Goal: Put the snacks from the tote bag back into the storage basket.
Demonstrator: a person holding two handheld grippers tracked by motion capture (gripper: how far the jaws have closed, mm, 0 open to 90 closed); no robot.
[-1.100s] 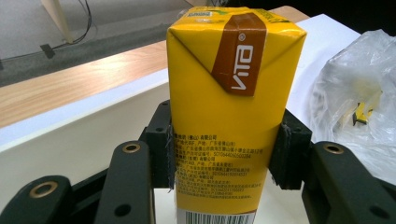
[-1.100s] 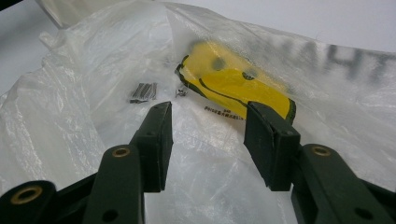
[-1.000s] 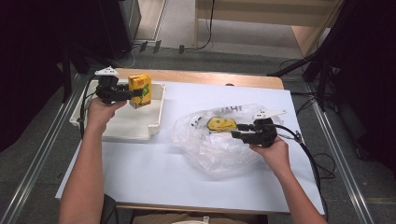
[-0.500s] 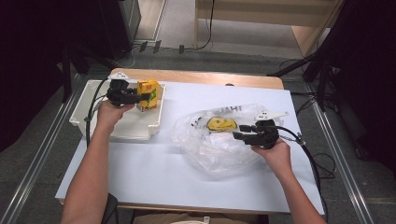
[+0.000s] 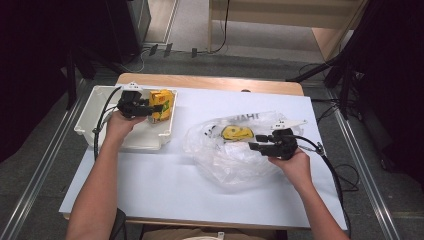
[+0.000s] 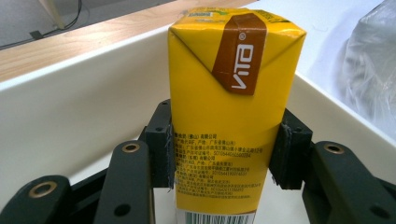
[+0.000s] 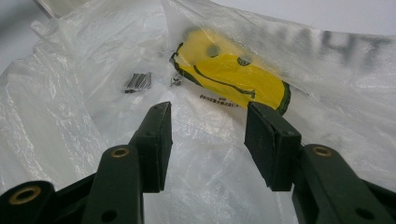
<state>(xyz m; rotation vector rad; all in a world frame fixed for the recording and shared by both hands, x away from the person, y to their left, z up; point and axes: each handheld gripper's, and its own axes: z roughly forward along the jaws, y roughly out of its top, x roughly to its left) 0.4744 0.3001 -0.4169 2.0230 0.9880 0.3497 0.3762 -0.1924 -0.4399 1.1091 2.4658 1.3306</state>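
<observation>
A yellow drink carton (image 5: 162, 104) (image 6: 233, 116) with a brown "VITA" strip stands upright inside the white tray (image 5: 95, 112). My left gripper (image 5: 150, 108) (image 6: 229, 149) is shut on the carton's sides, low in the tray. A crumpled clear plastic bag (image 5: 225, 150) (image 7: 70, 116) with a yellow smiley face (image 5: 235, 133) (image 7: 229, 74) lies on the white table sheet at the right. My right gripper (image 5: 255, 142) (image 7: 205, 140) hovers over the bag, open, with nothing between its pads.
The tray's white wall (image 6: 60, 107) rises behind the carton. A wooden table edge (image 5: 210, 82) runs along the back. Cables (image 5: 330, 165) trail from the right gripper. Bare white sheet (image 5: 165, 185) spreads across the front.
My left gripper has carried the carton down and rightward into the tray. The right gripper has stayed over the bag.
</observation>
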